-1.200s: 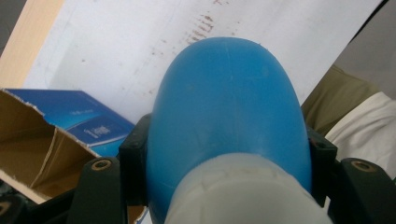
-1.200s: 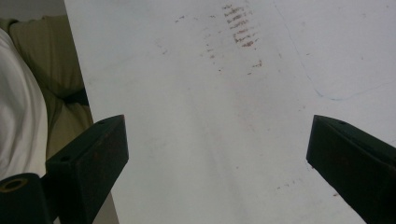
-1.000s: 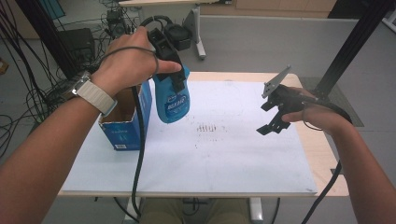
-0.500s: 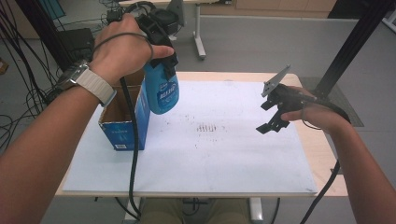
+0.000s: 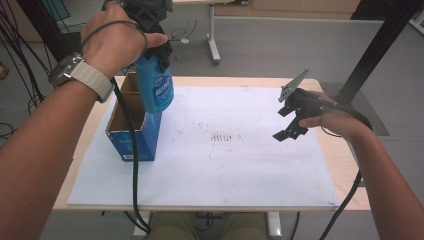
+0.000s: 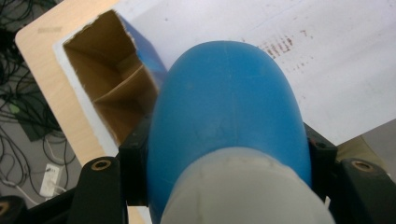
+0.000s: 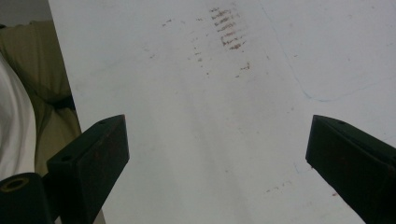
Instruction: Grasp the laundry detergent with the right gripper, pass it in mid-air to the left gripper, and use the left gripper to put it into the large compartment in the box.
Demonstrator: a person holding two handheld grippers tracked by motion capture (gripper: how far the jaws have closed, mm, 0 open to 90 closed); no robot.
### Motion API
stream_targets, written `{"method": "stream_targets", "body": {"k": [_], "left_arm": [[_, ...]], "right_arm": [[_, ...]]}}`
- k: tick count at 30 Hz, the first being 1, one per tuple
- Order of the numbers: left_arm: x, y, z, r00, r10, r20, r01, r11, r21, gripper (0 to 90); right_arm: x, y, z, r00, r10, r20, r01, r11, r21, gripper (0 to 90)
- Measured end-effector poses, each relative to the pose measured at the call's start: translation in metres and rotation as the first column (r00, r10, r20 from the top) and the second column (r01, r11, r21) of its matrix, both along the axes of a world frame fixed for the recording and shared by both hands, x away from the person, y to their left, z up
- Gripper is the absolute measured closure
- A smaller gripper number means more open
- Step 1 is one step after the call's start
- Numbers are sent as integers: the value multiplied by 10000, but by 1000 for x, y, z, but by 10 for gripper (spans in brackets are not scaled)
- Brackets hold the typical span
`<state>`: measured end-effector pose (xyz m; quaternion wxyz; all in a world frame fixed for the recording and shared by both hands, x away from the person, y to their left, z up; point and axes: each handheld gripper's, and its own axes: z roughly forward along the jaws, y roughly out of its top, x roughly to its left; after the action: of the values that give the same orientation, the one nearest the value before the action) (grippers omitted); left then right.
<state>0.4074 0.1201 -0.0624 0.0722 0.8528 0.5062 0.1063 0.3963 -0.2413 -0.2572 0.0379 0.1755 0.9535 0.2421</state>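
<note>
High view, blue bottle (image 5: 157,90) above box (image 5: 131,131) rim

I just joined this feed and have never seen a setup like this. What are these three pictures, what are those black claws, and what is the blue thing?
No robot here: a person holds a two-jaw gripper in each hand at a table. The high view looks down from above the person's side. The other two pictures come from cameras riding on the grippers, looking along their black jaws.

The left gripper is shut on a blue bottle, holding it in the air above an open blue cardboard box; in the left gripper view the bottle sits between the jaws, with the box below. The right gripper hovers open and empty over the white sheet, which carries some brownish marks.
</note>
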Motion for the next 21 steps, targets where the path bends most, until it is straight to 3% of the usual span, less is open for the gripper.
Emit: {"method": "stream_targets", "body": {"k": [12,21], "left_arm": [[7,22,1,9957,929,-36,-929,9956,-72,377],[13,39,1,9837,1800,-39,-1801,9835,-174,378]], "right_arm": [[2,1,-2,10000,30,-9,-30,10000,-31,60],[2,0,-6,10000,-3,-76,3,10000,14,60]]}}
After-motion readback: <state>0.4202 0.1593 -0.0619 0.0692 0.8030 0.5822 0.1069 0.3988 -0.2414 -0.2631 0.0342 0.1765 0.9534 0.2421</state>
